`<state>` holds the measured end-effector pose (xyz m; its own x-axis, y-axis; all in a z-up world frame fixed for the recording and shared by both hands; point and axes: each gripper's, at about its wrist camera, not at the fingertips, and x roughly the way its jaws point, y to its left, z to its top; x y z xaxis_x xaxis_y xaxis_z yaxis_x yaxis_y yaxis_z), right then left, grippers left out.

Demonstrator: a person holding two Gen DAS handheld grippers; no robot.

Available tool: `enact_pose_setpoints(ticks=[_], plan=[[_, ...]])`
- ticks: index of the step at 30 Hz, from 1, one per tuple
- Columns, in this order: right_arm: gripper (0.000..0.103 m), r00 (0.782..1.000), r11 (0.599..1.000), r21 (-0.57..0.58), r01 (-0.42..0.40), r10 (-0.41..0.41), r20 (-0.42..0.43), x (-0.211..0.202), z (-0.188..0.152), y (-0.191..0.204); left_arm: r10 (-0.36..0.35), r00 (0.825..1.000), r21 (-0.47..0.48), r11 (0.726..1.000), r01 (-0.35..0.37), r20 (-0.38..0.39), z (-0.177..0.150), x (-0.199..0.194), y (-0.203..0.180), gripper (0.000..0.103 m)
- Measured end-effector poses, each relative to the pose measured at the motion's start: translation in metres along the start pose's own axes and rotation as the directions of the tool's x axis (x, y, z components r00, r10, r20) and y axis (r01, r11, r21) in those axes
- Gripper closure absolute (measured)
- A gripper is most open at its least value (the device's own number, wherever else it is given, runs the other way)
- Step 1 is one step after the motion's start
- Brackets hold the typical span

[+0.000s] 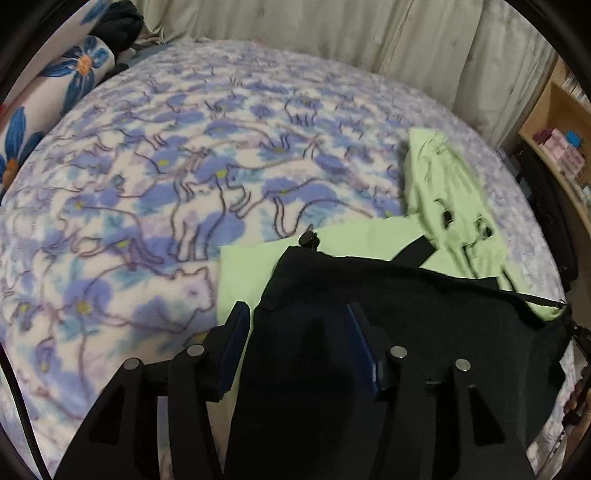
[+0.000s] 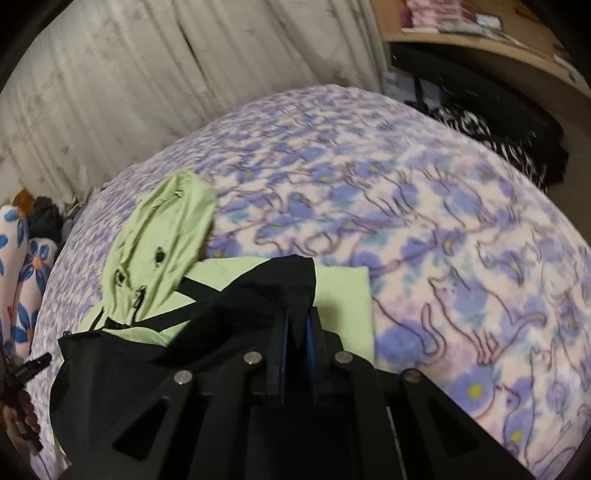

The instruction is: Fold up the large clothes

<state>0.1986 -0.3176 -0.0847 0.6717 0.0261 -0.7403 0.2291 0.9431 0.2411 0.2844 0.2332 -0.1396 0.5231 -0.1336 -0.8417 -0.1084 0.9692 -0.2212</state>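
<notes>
A light green hooded jacket (image 1: 439, 184) (image 2: 162, 236) with a black panel (image 1: 424, 295) (image 2: 122, 373) lies on the bed, hood pointing toward the curtain. My left gripper (image 1: 295, 310) hovers over the black panel near the jacket's left edge. Its jaws stand apart and black cloth fills the gap between them, but I see no pinch. My right gripper (image 2: 299, 312) is shut on a raised corner of the black panel, which sticks up past its fingertips (image 2: 286, 317). Green fabric (image 2: 343, 295) lies flat beneath that corner.
A fleece blanket (image 1: 166, 192) (image 2: 443, 240) printed with blue flowers and cats covers the bed. A pale curtain (image 1: 332, 29) (image 2: 147, 74) hangs behind it. Flowered pillows (image 1: 74, 74) lie at the far left. A wooden shelf (image 1: 561, 140) and dark bags (image 2: 498, 133) stand right of the bed.
</notes>
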Motion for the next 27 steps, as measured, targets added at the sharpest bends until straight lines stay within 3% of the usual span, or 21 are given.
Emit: enact_pose_setpoints(ticks=[5,10,13,14,15,17,19,23,27], plan=[[0.095,1.0,1.0,-0.007,0.018,-0.018,-0.023,0.016,-0.006,-0.005,0.07,0.995,0.042,0.997,-0.067,-0.067,0.009,0.043,-0.004,0.05],[0.095,0.999,1.0,-0.006,0.021,-0.021,-0.047,0.03,-0.009,-0.008,0.096,0.994,0.07,0.993,-0.092,-0.055,0.019,0.057,-0.005,0.028],[0.095,0.998,1.0,0.01,0.015,-0.014,-0.066,0.038,-0.013,-0.012,0.08,0.994,0.051,0.996,-0.076,-0.074,0.022,0.062,-0.002,0.028],[0.095,0.998,1.0,0.015,0.012,-0.011,-0.069,0.04,-0.014,-0.014,0.064,0.996,0.06,0.996,-0.06,-0.061,0.022,0.059,-0.004,0.044],[0.095,0.997,1.0,0.017,0.01,-0.009,-0.072,0.041,-0.015,-0.014,0.046,0.998,0.075,0.996,-0.042,-0.053,0.021,0.057,-0.007,0.076],[0.095,0.997,1.0,0.017,0.008,-0.007,-0.074,0.042,-0.016,-0.014,0.091,0.995,0.099,0.991,-0.088,-0.03,0.019,0.051,-0.016,0.088],[0.095,0.997,1.0,0.012,0.013,-0.013,-0.07,0.041,-0.016,-0.011,0.131,0.991,0.123,0.984,-0.132,0.015,0.014,0.04,-0.027,0.096],[0.095,1.0,1.0,0.006,0.008,-0.008,-0.03,0.027,-0.01,-0.006,0.167,0.978,0.125,0.975,-0.183,0.125,0.01,0.003,-0.04,0.097],[0.095,0.998,0.999,-0.034,0.004,-0.002,0.071,0.004,0.007,0.01,0.145,0.961,0.053,0.985,-0.162,0.234,0.02,-0.043,-0.04,0.097]])
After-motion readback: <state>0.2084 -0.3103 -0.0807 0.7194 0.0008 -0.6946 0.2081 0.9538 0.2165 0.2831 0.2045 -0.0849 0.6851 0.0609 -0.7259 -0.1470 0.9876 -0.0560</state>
